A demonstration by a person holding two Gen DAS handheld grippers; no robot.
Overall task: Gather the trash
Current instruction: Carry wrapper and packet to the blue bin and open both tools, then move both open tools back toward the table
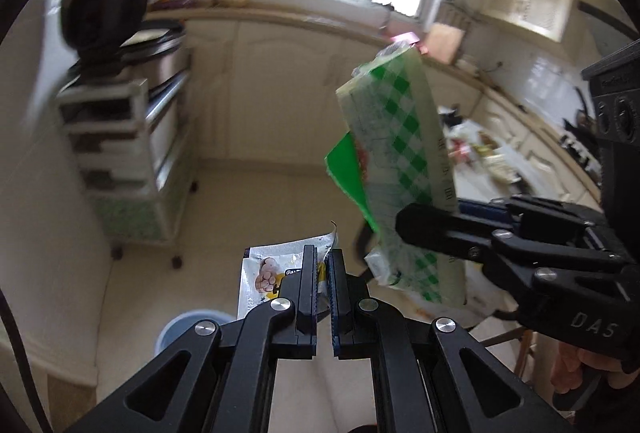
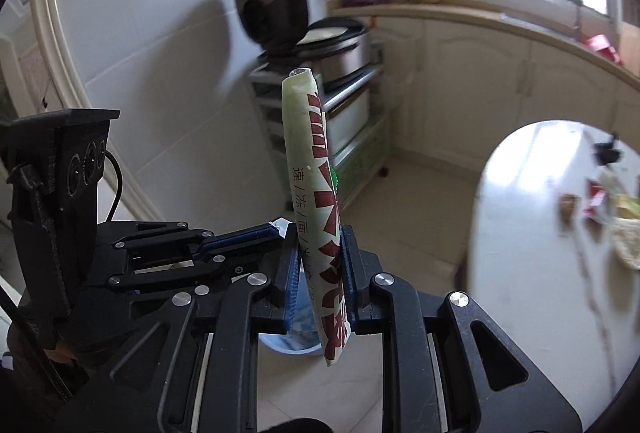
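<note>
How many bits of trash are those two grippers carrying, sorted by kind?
Green-checked food bag, in the right gripper: 1
Small white sachet, in the left gripper: 1
Total: 2

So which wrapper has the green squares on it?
The big bag in the right gripper. It has green checks and a green flap. The small sachet in the left gripper is silver-white with a yellow picture.

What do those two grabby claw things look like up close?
Each hand-held gripper is black plastic with shiny silver bolts and blue ridged strips lining the fingers. The right hand-held gripper has "DAS" stamped on it. The left hand-held gripper carries a boxy black block with round sockets and a thin black cable.
</note>
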